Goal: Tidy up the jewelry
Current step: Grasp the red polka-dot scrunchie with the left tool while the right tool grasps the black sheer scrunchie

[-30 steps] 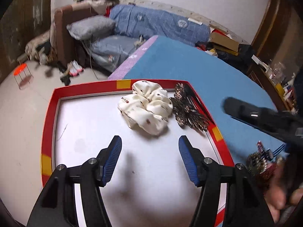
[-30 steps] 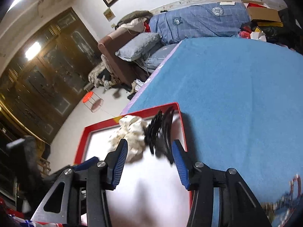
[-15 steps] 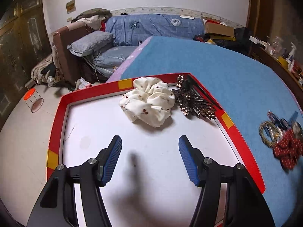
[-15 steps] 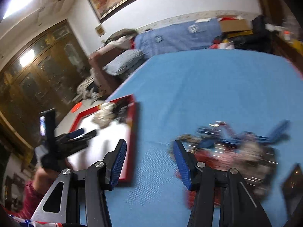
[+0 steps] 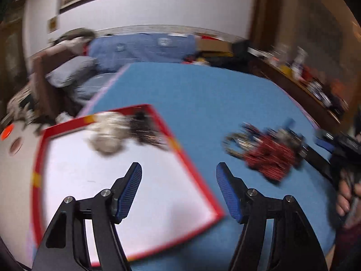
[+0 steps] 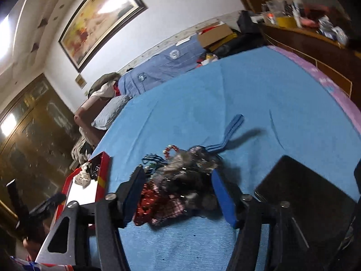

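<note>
A red-rimmed white tray (image 5: pixel 194 176) lies on the blue cloth and holds a cream scrunchie (image 5: pixel 108 135) and dark hair clips (image 5: pixel 144 131). A pile of accessories (image 5: pixel 268 155) with a red scrunchie lies to its right. My left gripper (image 5: pixel 178 189) is open and empty over the tray's right corner. My right gripper (image 6: pixel 178 194) is open, its fingers on either side of the pile (image 6: pixel 180 180), which holds a red scrunchie (image 6: pixel 149 205) and a red bead bracelet (image 6: pixel 171 150). The tray also shows in the right wrist view (image 6: pixel 103 169).
A black flat object (image 6: pixel 304 198) lies on the blue cloth right of the pile. A blue strap (image 6: pixel 232 128) sticks out behind the pile. A sofa with cushions (image 5: pixel 74 70) and a cluttered wooden sideboard (image 6: pixel 304 29) border the bed.
My right gripper swung from the tray to the accessory pile and now straddles it. My left gripper turned right, from the tray's middle toward its right corner.
</note>
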A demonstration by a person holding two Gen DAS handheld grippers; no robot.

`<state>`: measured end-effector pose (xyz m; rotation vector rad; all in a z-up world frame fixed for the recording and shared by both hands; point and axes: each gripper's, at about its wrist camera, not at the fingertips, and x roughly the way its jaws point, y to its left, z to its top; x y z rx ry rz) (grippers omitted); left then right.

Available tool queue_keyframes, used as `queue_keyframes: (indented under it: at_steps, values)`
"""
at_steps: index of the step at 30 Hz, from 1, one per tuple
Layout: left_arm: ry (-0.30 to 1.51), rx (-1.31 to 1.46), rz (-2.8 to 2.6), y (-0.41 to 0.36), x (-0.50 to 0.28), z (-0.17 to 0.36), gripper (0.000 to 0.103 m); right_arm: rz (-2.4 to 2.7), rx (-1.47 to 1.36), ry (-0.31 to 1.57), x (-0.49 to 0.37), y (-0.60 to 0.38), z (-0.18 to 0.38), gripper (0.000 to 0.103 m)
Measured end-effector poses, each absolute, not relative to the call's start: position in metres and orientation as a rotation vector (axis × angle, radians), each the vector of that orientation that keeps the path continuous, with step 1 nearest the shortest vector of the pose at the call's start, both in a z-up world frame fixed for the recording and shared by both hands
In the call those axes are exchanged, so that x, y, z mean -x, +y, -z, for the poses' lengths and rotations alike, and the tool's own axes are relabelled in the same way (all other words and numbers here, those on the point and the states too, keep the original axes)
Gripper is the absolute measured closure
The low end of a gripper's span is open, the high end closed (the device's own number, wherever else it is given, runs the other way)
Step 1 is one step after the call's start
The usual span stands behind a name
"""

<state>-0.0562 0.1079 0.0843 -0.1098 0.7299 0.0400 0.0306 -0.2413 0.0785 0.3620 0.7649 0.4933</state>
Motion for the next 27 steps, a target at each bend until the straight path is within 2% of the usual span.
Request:
queue_keyframes:
  at_steps: [3, 5, 10, 13, 15, 16, 17, 20, 24, 26, 27]
  values:
    - [0.759, 0.071, 0.060, 0.069, 0.048, -0.076, 0.034, -0.497, -0.367, 0.802, -0.034, -0.244, -0.066, 0.034]
    - [0.782, 0.067, 0.101, 0.053, 0.041, -0.072, 0.034, -0.487, -0.352, 0.834, -0.040, -0.237, -0.060, 0.024]
    - [0.819, 0.078, 0.160, 0.023, 0.021, -0.065, 0.027, -0.482, -0.320, 0.886, -0.063, -0.221, -0.050, 0.015]
    - [0.820, 0.075, 0.166, 0.015, 0.013, -0.064, 0.026, -0.495, -0.325, 0.923, -0.079, -0.211, -0.039, 0.015]
    - [0.820, 0.077, 0.174, 0.011, 0.005, -0.063, 0.023, -0.478, -0.298, 0.937, -0.083, -0.206, -0.032, 0.025]
    - [0.820, 0.078, 0.179, 0.007, 0.000, -0.062, 0.022, -0.473, -0.293, 0.941, -0.083, -0.206, -0.030, 0.049]
    - [0.819, 0.076, 0.183, 0.003, -0.005, -0.061, 0.021, -0.479, -0.293, 0.945, -0.084, -0.207, -0.028, 0.068]
    - [0.827, 0.062, 0.190, -0.012, -0.023, -0.054, 0.020, -0.475, -0.320, 0.864, -0.077, -0.220, -0.038, 0.075]
    - [0.859, 0.053, 0.205, -0.028, -0.050, -0.033, 0.021, -0.463, -0.343, 0.749, -0.065, -0.232, -0.056, 0.076]
    - [0.886, 0.048, 0.208, -0.032, -0.059, -0.024, 0.045, -0.478, -0.364, 0.744, -0.064, -0.234, -0.058, 0.076]
    - [0.906, 0.054, 0.222, -0.033, -0.062, -0.019, 0.067, -0.487, -0.368, 0.752, -0.065, -0.234, -0.058, 0.076]
